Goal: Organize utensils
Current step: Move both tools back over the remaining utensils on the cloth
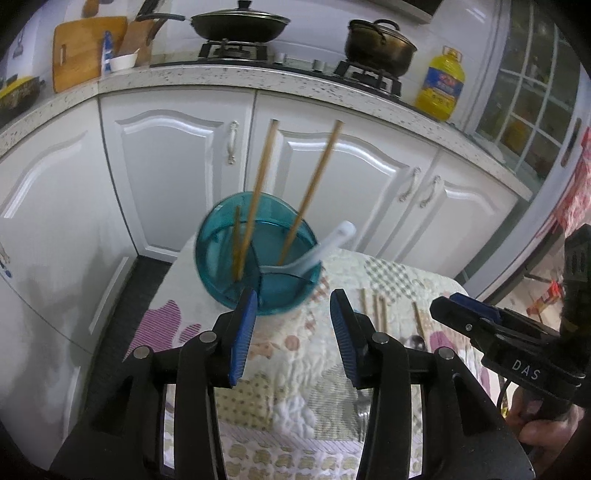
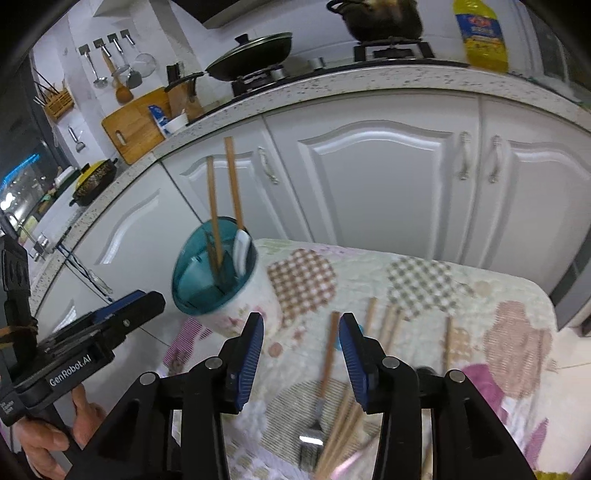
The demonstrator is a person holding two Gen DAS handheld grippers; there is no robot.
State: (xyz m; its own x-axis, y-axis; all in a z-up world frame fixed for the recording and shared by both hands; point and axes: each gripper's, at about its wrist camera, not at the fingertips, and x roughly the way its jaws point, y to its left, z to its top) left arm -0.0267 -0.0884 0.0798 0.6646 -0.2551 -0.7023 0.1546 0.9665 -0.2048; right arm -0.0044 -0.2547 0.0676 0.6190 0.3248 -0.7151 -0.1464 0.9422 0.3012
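A teal-rimmed utensil holder (image 1: 258, 266) stands at the far left corner of the quilted table (image 1: 295, 369); it also shows in the right wrist view (image 2: 218, 273). It holds wooden chopsticks (image 1: 258, 192) and a white spoon (image 1: 325, 247). My left gripper (image 1: 293, 325) is open and empty just in front of the holder. My right gripper (image 2: 301, 339) is open and empty above loose chopsticks (image 2: 384, 325) and a fork (image 2: 314, 424) lying on the table. The right gripper also appears at the right of the left wrist view (image 1: 480, 325).
White cabinets (image 1: 177, 155) and a speckled counter (image 1: 258, 77) with a wok (image 1: 236, 22), a pot (image 1: 376, 44) and an oil bottle (image 1: 441, 85) stand behind the table. A cutting board (image 1: 85, 48) leans at the far left. A dark spoon (image 1: 417, 341) lies on the table.
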